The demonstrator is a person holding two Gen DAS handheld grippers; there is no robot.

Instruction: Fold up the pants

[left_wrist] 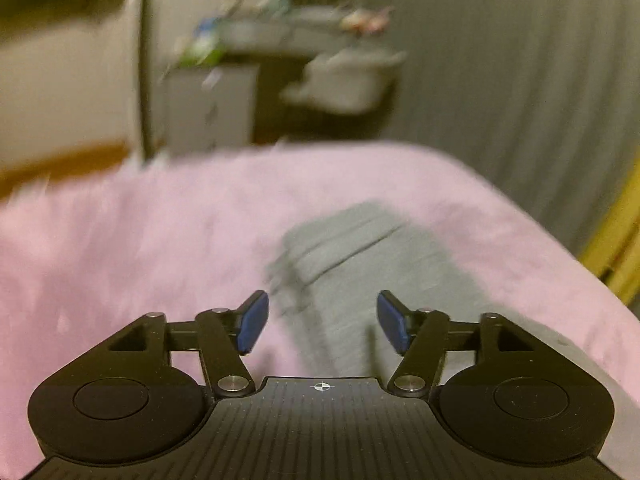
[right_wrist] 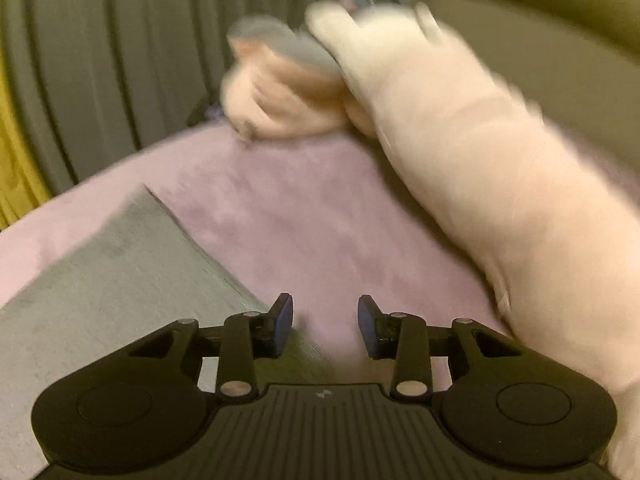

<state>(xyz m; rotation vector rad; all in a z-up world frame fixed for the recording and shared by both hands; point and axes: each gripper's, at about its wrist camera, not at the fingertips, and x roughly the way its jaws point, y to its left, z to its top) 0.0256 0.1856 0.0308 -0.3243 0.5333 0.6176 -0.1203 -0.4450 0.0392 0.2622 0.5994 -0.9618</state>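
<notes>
Grey pants lie flat on a pink fuzzy blanket, stretching away from me in the left wrist view. My left gripper hovers above their near end, open, with nothing between its blue pads. In the right wrist view the same grey pants fill the lower left, their straight edge running diagonally. My right gripper is open just past that edge, over the pink blanket, and holds nothing. Both views are blurred.
A long pale plush toy and a peach one lie on the bed at the right. Grey curtains hang behind the bed. A cluttered shelf unit stands beyond the far edge.
</notes>
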